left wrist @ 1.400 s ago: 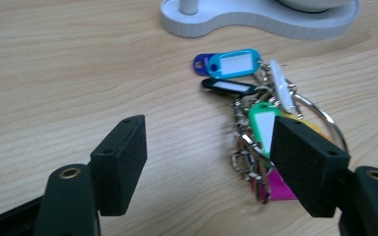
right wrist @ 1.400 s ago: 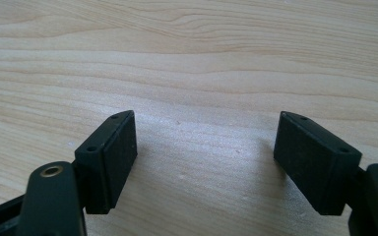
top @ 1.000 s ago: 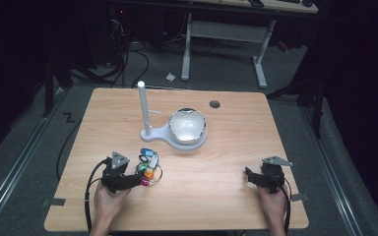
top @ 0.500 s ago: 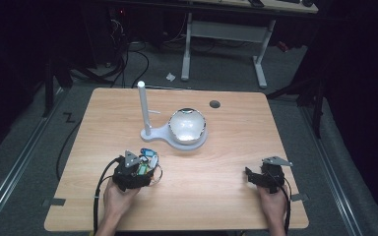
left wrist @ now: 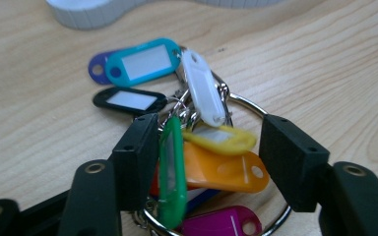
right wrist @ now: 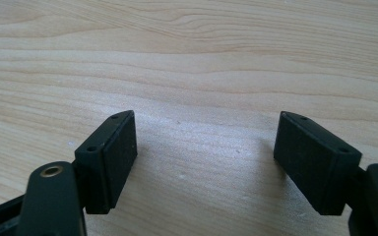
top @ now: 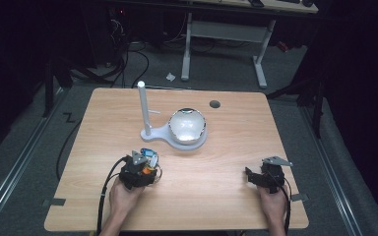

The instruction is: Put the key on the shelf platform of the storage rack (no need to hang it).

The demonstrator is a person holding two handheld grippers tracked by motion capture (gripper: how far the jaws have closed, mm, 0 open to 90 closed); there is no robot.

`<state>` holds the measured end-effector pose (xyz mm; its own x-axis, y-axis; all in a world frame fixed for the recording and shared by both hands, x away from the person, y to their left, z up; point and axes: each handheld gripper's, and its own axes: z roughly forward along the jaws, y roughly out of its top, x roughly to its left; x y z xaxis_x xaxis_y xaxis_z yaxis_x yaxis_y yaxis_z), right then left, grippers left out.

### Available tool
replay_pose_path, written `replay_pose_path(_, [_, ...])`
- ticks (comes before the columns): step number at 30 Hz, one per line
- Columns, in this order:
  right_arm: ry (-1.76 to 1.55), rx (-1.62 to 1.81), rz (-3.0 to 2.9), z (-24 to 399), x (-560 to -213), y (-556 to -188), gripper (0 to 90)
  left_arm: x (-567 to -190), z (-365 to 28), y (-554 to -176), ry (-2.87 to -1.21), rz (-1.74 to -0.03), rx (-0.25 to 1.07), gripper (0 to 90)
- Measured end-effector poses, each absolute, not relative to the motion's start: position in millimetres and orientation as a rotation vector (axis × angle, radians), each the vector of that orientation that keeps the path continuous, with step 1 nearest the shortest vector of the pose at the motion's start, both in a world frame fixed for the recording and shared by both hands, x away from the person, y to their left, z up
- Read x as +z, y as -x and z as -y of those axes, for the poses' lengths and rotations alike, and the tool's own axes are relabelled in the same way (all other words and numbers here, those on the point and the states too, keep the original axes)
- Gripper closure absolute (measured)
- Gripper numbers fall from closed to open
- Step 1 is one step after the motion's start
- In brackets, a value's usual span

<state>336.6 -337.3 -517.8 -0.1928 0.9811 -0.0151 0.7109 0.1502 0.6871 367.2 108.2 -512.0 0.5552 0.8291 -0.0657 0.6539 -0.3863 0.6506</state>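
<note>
A bunch of coloured key tags (left wrist: 177,98) on a metal ring (left wrist: 248,104) lies on the wooden table (top: 226,147), near its front left. My left gripper (left wrist: 209,152) is open and low over the bunch. The green tag (left wrist: 172,167), a yellow tag (left wrist: 221,140) and an orange tag (left wrist: 221,172) lie between its jaws. In the high view the left gripper (top: 145,169) sits just behind the key tags (top: 151,155). My right gripper (top: 254,178) rests at the front right, and the right gripper (right wrist: 204,157) is open over bare wood.
A white stand with an upright post (top: 142,105) and a flat base (top: 160,132) holds a shiny dome (top: 187,124) at the table's centre. Its base edge (left wrist: 88,14) lies just beyond the tags. A dark cable hole (top: 214,104) is at the back.
My left gripper has moved right and forward onto the key tags, so they now lie between its open jaws. The right gripper has stayed put.
</note>
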Motion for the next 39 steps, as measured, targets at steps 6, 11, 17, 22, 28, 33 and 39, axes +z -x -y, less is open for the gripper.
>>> replay_pose_path(6, [-1.609,0.769,-1.968,337.3,-517.8,-336.5,24.7,-514.7,-107.9,-369.7,-2.157,-1.211,0.397,49.9])
replay_pose_path(11, [-1.609,0.769,-1.968,337.3,-517.8,-336.5,24.7,-513.8,-109.6,-372.3,-2.142,-1.219,0.377,65.7])
replay_pose_path(17, [-1.609,0.770,-1.969,337.3,-517.8,-336.4,24.7,-513.5,-108.4,-373.6,-2.133,-1.208,0.339,74.7])
replay_pose_path(22, [-1.609,0.770,-1.969,337.3,-517.8,-336.4,24.6,-510.5,-111.9,-372.6,-2.118,-1.197,0.329,76.0])
replay_pose_path(28, [-1.609,0.770,-1.969,337.3,-517.8,-336.4,24.6,-497.2,-118.6,-369.0,-2.083,-1.176,0.325,76.6])
replay_pose_path(33, [-1.609,0.770,-1.970,337.3,-517.8,-336.4,24.6,-484.6,-123.0,-365.8,-2.048,-1.156,0.329,77.1])
replay_pose_path(39, [-1.609,0.770,-1.970,337.3,-517.8,-336.4,24.6,-468.8,-125.7,-364.0,-2.029,-1.126,0.329,77.9])
